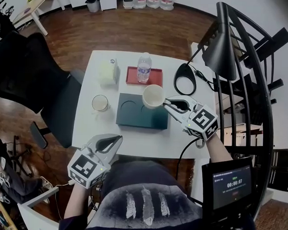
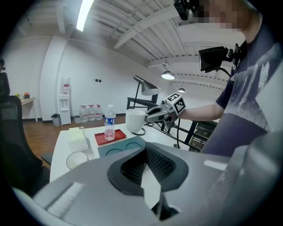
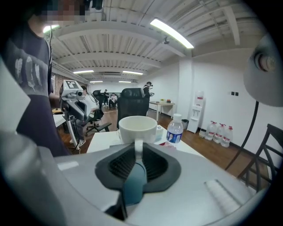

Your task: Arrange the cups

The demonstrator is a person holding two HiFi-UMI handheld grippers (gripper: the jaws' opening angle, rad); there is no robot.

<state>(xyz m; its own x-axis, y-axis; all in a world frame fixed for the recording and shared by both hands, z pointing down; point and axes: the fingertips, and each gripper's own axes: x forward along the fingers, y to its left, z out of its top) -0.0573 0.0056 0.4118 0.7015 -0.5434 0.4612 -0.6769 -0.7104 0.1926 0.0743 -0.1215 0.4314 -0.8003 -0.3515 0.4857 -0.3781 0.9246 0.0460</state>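
Observation:
A white mug (image 1: 153,96) hangs in the air over the right end of a dark teal tray (image 1: 134,117) that has two round recesses. My right gripper (image 1: 169,105) is shut on the mug's handle; the right gripper view shows the handle (image 3: 138,148) pinched between the pads, with the mug's bowl (image 3: 138,128) just beyond. From the left gripper view the mug (image 2: 135,120) clearly floats above the tray (image 2: 116,149). A clear glass cup (image 1: 100,103) stands on the table left of the tray. My left gripper (image 1: 111,143) is shut and empty, low at the table's front edge.
A water bottle (image 1: 144,67) stands on a red tray (image 1: 131,76) behind the teal tray, and a tissue box (image 1: 109,72) sits to its left. A black desk lamp (image 1: 221,44) and its round base (image 1: 185,79) occupy the table's right side. An office chair (image 1: 36,80) is left of the table.

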